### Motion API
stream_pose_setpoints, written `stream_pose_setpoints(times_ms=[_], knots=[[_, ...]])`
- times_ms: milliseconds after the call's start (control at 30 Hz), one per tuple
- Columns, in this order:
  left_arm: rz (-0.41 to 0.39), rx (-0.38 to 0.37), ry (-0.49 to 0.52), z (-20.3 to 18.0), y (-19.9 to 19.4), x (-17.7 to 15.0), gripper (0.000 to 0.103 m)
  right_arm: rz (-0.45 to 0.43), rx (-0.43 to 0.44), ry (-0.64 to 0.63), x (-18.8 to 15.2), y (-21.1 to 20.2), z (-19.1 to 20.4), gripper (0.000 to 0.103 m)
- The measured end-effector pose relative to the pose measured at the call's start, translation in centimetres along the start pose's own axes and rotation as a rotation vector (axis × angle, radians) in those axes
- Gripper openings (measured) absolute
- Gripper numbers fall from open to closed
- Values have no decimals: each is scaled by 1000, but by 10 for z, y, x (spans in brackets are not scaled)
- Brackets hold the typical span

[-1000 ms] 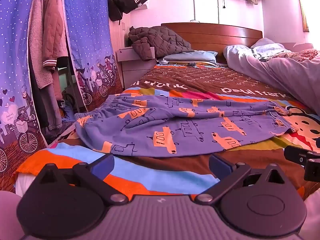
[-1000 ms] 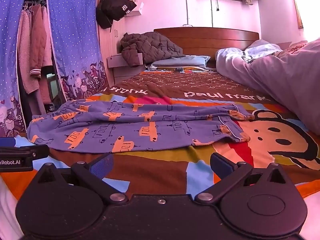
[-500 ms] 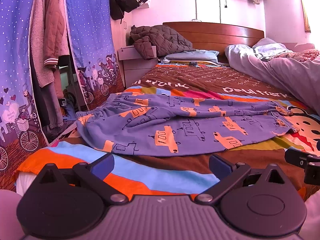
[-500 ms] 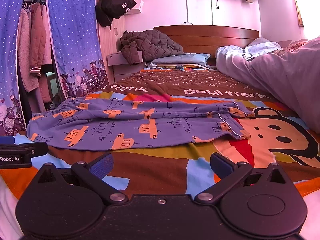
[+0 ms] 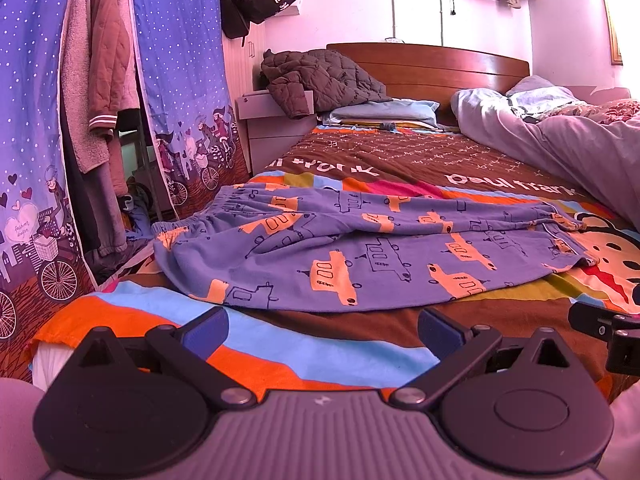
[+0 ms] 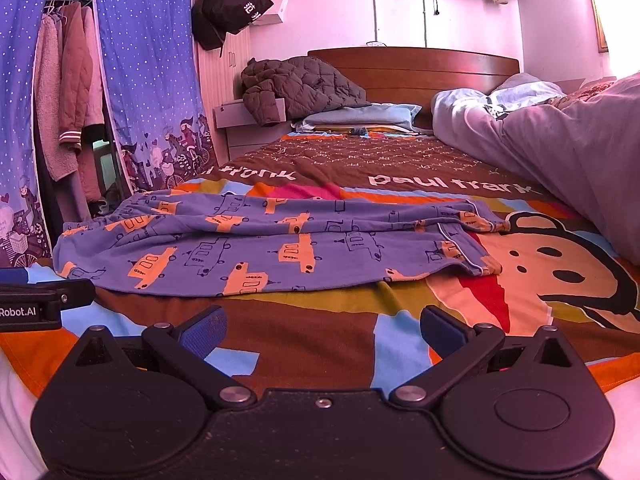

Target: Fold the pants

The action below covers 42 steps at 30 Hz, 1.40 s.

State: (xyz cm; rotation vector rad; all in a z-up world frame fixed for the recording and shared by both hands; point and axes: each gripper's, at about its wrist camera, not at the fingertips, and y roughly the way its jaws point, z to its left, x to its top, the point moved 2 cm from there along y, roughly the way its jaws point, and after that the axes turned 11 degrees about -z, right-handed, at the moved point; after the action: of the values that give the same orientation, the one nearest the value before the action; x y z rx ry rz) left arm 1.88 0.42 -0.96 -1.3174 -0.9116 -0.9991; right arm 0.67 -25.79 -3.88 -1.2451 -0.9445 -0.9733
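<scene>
Blue pants [image 5: 360, 252] with orange vehicle prints lie flat across the bed, one leg over the other, waistband at the left, cuffs at the right. The same pants [image 6: 272, 248] fill the middle of the right wrist view. My left gripper [image 5: 322, 330] hovers open over the colourful bedspread [image 5: 328, 356], short of the pants' near edge. Just as wide open, my right gripper [image 6: 322, 330] sits a little back from the pants, nothing between its fingers. Each gripper shows at the edge of the other's view.
A grey duvet [image 6: 560, 148] is bunched along the bed's right side. A brown quilted jacket [image 5: 320, 76] and pillows lie by the wooden headboard [image 5: 440, 64]. Blue curtains [image 5: 180, 80] and hanging clothes stand left of the bed, beside a white nightstand [image 5: 272, 120].
Both grippers have drifted slightly up and forward, so the pants sit a bit lower in view. The pants have not moved and both grippers stay open.
</scene>
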Motion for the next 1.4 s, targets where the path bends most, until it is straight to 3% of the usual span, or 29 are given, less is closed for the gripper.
stream_pose_setpoints(times_ms=[1400], knots=[[18, 2, -19, -1, 5, -8, 103, 20, 4, 3, -2, 2, -3, 103]])
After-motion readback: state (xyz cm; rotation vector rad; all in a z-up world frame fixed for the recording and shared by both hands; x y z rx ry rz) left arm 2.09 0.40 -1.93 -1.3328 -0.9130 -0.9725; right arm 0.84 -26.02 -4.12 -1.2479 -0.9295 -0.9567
